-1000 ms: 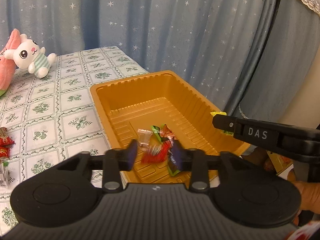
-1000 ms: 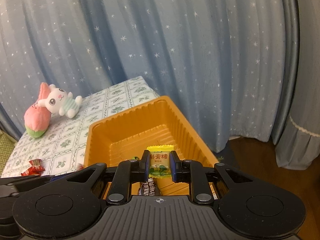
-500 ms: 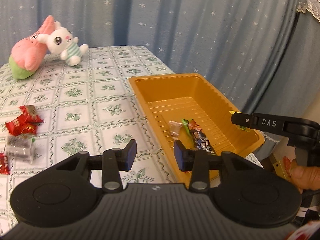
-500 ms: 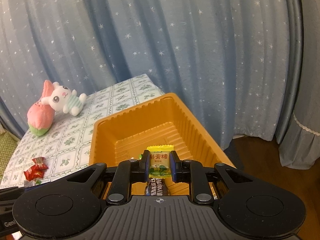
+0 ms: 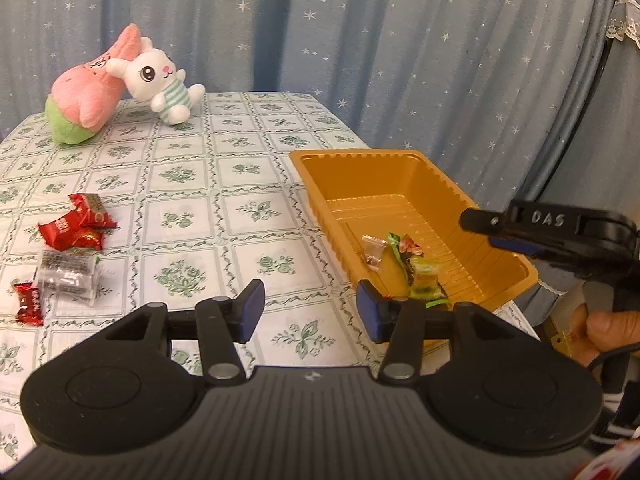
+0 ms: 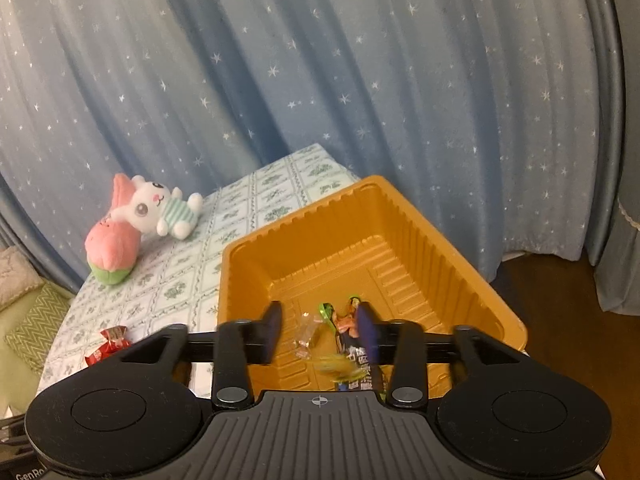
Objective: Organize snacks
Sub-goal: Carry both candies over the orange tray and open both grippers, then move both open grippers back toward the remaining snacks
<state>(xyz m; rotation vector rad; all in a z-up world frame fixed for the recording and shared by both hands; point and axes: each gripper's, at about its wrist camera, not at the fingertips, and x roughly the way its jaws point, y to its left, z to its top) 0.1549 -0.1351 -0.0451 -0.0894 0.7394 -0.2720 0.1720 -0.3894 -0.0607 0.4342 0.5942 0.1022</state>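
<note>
An orange plastic tray sits at the table's right edge and also shows in the right wrist view. Several wrapped snacks lie in it, among them a yellow-green candy, blurred in the right wrist view. My right gripper is open and empty above the tray's near end; it also shows in the left wrist view. My left gripper is open and empty over the tablecloth, left of the tray. Red snacks and a clear packet lie on the table at left.
A pink plush and a white bunny plush lie at the table's far side. Blue starred curtains hang behind. The table edge runs just right of the tray. A small red snack lies near the left edge.
My right gripper opened and dropped the yellow-green candy into the tray. My left gripper swung left, away from the tray, and opened wider; its red snack is gone from its jaws.
</note>
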